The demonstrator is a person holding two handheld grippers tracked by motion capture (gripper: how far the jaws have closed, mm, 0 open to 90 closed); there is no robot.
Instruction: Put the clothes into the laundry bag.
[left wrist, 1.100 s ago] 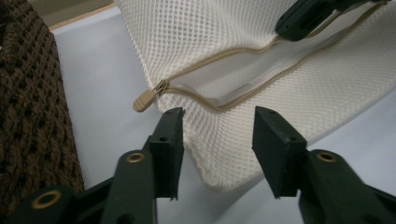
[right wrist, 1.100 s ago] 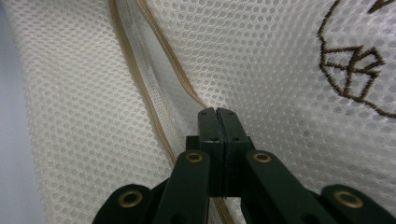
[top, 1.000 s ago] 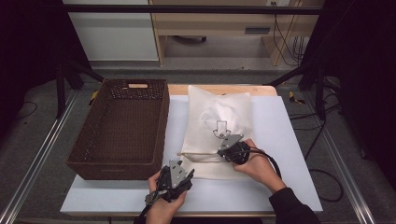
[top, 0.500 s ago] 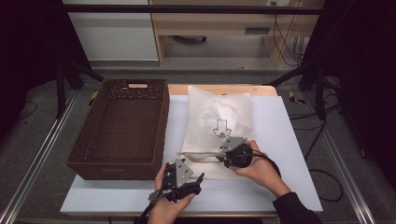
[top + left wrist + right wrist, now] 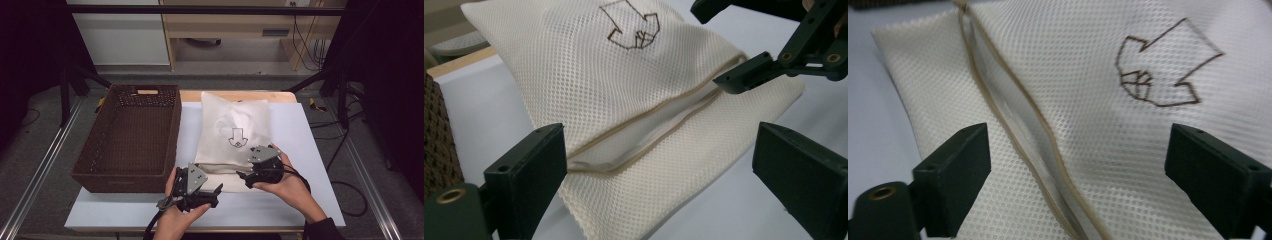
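Both your grippers have just been opening and stand wide, gripping nothing. Your left gripper [image 5: 217, 190] and right gripper [image 5: 242, 176] hover at the mesh bag's [image 5: 235, 125] open zip edge [image 5: 644, 132], with its brown arrow print [image 5: 1160, 75], wordless, beyond your jaws.

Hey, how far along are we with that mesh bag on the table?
Looks done: the mesh bag lies flat on the white mat, its zipper slit gaping open. In hand: nothing; the left gripper and right gripper have just been opening, with no cloth pinched. Left, probably: moving it into the wicker basket, which holds nothing I can see.
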